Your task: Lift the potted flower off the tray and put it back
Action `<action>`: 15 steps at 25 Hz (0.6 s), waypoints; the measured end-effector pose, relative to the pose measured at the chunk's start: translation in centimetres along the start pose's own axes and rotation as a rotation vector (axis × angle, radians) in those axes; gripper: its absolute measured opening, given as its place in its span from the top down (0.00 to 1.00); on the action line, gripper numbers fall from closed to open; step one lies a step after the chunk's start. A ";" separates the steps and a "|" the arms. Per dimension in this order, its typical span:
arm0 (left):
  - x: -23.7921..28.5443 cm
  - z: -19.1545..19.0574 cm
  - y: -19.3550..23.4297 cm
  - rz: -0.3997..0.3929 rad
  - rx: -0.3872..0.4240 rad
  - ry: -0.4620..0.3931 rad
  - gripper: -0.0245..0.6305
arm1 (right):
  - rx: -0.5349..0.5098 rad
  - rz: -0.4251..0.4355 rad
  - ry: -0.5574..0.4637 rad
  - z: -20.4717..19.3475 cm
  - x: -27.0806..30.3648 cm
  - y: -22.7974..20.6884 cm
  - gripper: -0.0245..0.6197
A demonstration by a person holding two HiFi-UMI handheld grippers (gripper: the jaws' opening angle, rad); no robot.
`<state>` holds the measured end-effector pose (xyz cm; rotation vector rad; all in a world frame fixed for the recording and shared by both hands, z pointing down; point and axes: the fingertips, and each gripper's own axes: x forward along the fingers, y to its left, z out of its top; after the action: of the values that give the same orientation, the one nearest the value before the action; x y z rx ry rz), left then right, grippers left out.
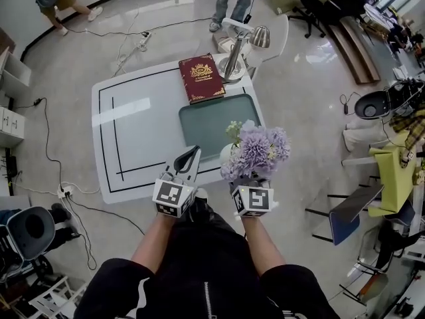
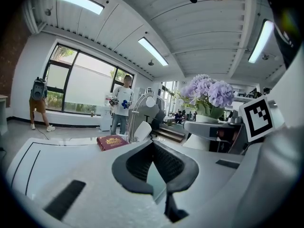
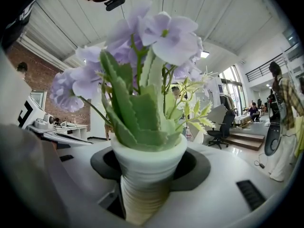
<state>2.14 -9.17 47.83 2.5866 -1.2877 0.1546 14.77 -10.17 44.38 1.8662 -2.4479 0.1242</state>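
Observation:
The potted flower (image 1: 256,150), purple blooms in a white ribbed pot (image 3: 146,177), is held off the table near its front right corner, just in front of the teal tray (image 1: 214,121). My right gripper (image 1: 252,177) is shut on the pot, with its jaws on either side of the pot's body (image 3: 148,161). In the left gripper view the flower (image 2: 207,90) shows at the right, above the right gripper's body. Beside it on the left, my left gripper (image 1: 193,153) is shut with nothing in it, its tips touching (image 2: 153,143) over the table's front edge.
A red book (image 1: 201,78) lies behind the tray, and a desk lamp (image 1: 239,45) stands at the white table's (image 1: 133,131) far edge. Cables run over the floor at the left. Chairs (image 1: 346,216) and desks stand at the right. People stand far behind the table.

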 end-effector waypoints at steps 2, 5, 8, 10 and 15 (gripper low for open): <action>0.0 0.2 0.0 0.003 0.001 -0.002 0.96 | -0.014 0.008 -0.005 0.2 0.2 0.0 0.59; -0.1 0.3 0.2 0.008 0.001 -0.001 0.96 | -0.021 0.015 -0.014 0.5 0.6 0.0 0.59; -0.1 0.3 0.4 0.013 0.001 -0.003 0.96 | -0.017 0.015 -0.020 0.6 0.9 -0.1 0.59; -0.3 0.2 0.5 0.019 -0.002 -0.004 0.96 | -0.022 0.018 -0.018 0.5 1.1 -0.1 0.59; -0.7 -0.2 1.3 0.037 -0.007 0.005 0.96 | -0.035 0.036 -0.024 0.7 2.4 0.1 0.59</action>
<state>0.69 -9.28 48.14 2.5560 -1.3326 0.1625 14.05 -12.54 43.96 1.8207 -2.4829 0.0602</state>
